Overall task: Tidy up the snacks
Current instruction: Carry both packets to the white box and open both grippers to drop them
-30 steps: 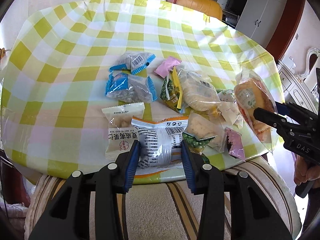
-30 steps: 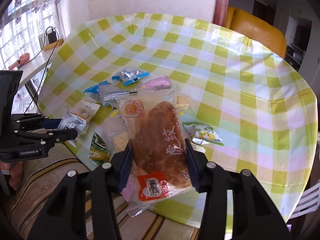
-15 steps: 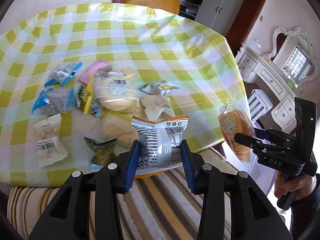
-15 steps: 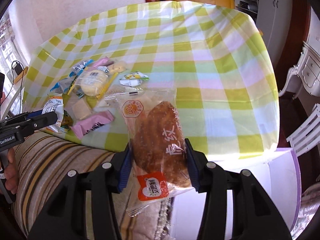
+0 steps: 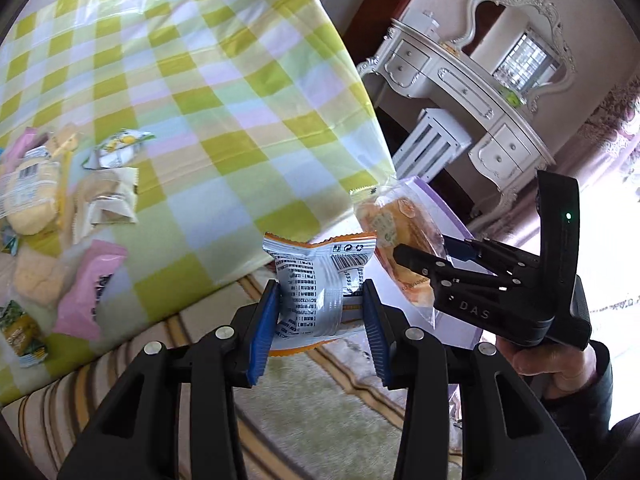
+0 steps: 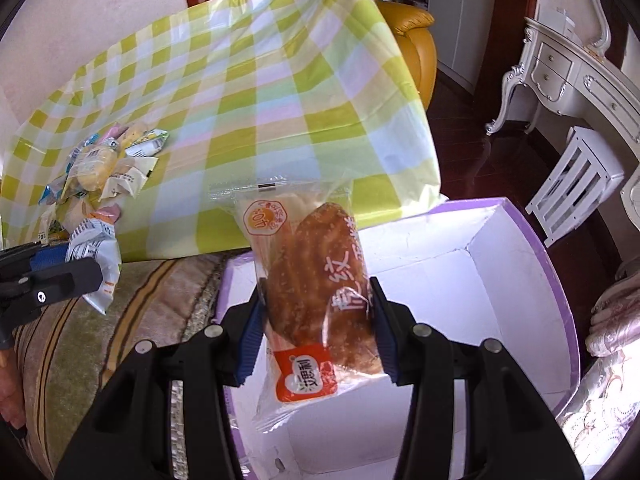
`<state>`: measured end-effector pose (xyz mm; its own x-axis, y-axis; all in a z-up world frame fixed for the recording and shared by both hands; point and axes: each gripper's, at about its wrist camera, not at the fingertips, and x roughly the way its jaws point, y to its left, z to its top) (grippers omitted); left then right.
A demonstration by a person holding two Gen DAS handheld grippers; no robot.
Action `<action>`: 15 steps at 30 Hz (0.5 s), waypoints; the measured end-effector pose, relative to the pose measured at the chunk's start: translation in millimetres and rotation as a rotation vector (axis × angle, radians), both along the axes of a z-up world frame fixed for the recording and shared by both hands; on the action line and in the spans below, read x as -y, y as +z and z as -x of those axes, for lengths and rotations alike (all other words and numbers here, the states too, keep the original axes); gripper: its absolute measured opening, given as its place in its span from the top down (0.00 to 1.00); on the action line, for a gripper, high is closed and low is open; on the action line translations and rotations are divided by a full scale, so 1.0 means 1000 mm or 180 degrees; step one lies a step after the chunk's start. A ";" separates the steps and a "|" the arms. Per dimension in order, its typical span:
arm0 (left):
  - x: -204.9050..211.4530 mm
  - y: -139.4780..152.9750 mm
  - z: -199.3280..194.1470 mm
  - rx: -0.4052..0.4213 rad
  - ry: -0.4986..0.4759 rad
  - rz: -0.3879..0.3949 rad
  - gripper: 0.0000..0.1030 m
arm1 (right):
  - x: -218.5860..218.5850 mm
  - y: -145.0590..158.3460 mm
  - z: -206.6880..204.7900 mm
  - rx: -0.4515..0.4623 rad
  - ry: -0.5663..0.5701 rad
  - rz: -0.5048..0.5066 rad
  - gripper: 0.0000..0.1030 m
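My left gripper (image 5: 320,316) is shut on a silver and orange snack packet (image 5: 316,280), held off the table's edge above the striped cushion. My right gripper (image 6: 316,320) is shut on a clear bag of brown bread (image 6: 316,280) and holds it over an open white box with purple rim (image 6: 520,248). In the left wrist view the right gripper (image 5: 424,260) with its bread bag (image 5: 400,236) is just right of my packet. The left gripper and its packet (image 6: 96,256) show at the left of the right wrist view. Several snack packets (image 5: 60,208) lie on the checked tablecloth (image 5: 200,80).
A pink packet (image 5: 88,280) lies near the table's front edge. A striped cushion (image 6: 120,320) lies between table and box. A white dressing table (image 5: 480,92) and white stool (image 6: 576,184) stand to the right. A yellow armchair (image 6: 412,36) is behind the table.
Both grippers have swung right, away from the snack pile, each still holding its packet. The right gripper with the bread is now over the open box.
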<state>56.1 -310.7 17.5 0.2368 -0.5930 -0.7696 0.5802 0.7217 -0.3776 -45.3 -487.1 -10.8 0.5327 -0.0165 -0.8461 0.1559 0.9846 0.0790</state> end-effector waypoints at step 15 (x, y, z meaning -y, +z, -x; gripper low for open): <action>0.065 -0.010 0.015 -0.0110 -0.0585 -0.0025 0.30 | 0.054 -0.018 0.018 -0.0191 -0.0637 -0.0004 0.42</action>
<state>40.9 -375.9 7.8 0.0984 -0.6177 -0.7802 0.6892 0.6079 -0.3943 -63.0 -540.9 -28.5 0.4676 -0.1158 -0.8763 0.3530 0.9334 0.0650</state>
